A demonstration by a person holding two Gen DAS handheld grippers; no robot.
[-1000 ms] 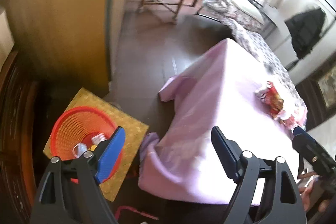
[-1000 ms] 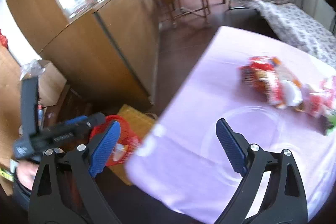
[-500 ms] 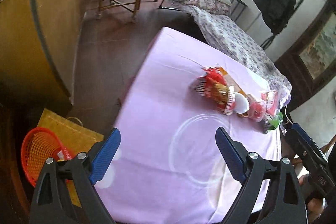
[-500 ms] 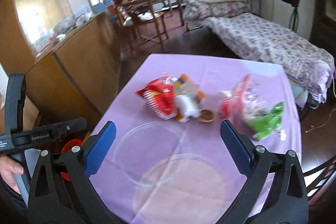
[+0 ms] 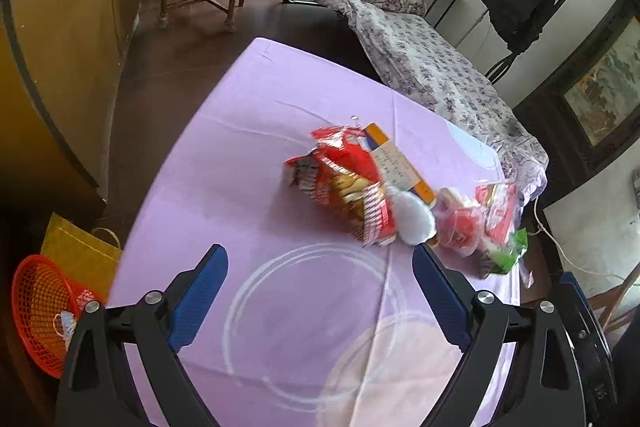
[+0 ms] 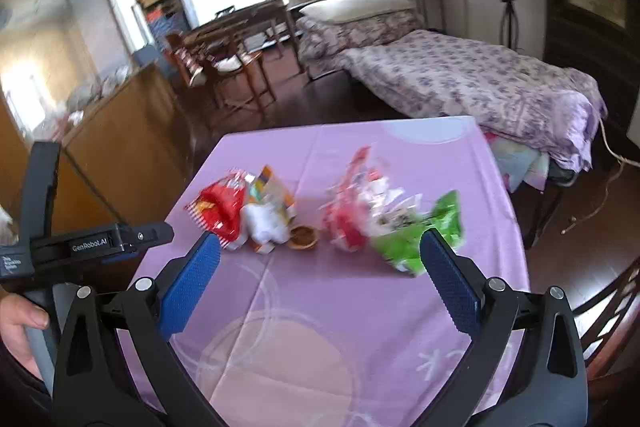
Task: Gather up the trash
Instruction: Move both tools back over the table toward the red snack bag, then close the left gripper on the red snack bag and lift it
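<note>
Lilac cloth covers the table [image 5: 248, 163]; wrappers [image 5: 348, 187] lie in a row at its middle. Both grippers, left [image 5: 320, 291] and right [image 6: 318, 267], hover near its front edge, jaws apart and empty. Approach stage; next, probably, a reach for one wrapper, then the red basket [image 5: 36, 311] left of the table.

L cam: above table [image 5: 248, 147] near edge | R cam: same (shared wrappers [image 6: 224, 207])

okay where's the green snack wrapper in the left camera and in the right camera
Left wrist: green wrapper at right of centre, far end of the trash row, by the table's right edge.
Right wrist: green wrapper near centre, just beyond the right finger.
Shared landmark: red biscuit bag.
</note>
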